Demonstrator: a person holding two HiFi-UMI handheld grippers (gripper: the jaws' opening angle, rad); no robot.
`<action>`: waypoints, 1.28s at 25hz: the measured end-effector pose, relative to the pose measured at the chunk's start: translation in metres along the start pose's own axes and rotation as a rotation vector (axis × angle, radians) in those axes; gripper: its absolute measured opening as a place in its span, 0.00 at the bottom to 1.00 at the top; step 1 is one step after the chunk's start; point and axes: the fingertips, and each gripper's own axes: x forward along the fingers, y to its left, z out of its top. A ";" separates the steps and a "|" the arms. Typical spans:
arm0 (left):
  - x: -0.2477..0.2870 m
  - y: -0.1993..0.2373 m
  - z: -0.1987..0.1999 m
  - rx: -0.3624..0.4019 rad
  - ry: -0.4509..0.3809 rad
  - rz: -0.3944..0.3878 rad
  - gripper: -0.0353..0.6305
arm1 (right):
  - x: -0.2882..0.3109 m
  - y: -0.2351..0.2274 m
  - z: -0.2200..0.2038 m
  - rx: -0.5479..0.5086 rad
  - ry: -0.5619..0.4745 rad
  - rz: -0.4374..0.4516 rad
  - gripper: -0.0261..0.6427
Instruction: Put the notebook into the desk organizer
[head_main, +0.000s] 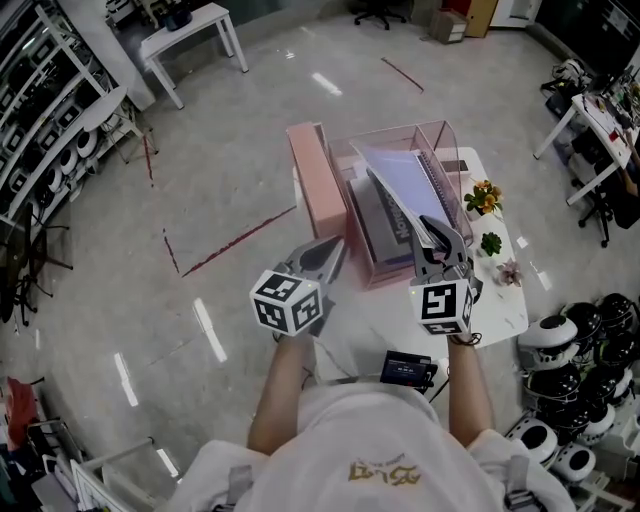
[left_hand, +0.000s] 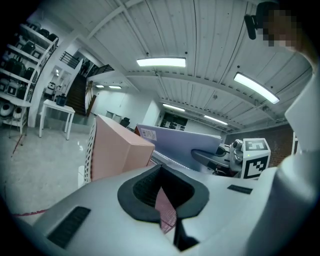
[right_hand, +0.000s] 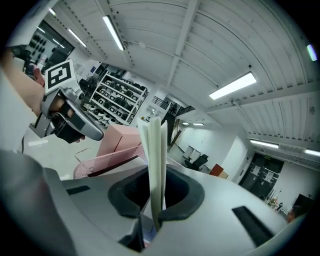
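Toward the table's (head_main: 400, 325) far-left corner, the right gripper (head_main: 436, 238) clamps the notebook (head_main: 398, 188), tilted over the desk organizer (head_main: 392, 272); the left gripper (head_main: 327, 258) pinches its mesh wall, likely steadying it.

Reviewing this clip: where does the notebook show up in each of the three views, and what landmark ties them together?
Head view: notebook right of centre, tilted over the organizer, gripped by the right gripper.
Left gripper view: centre right, a lavender slab.
Right gripper view: centre, edge-on between the jaws.
Shared landmark: the pink box.
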 end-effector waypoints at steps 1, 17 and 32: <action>-0.001 0.001 0.000 -0.001 0.000 0.003 0.08 | 0.002 0.000 -0.001 0.001 0.002 0.007 0.11; -0.003 0.008 -0.003 -0.011 -0.002 0.028 0.08 | 0.027 0.009 -0.018 0.055 0.082 0.086 0.12; -0.010 0.008 -0.003 -0.014 -0.006 0.041 0.08 | 0.044 0.036 -0.043 0.154 0.274 0.270 0.18</action>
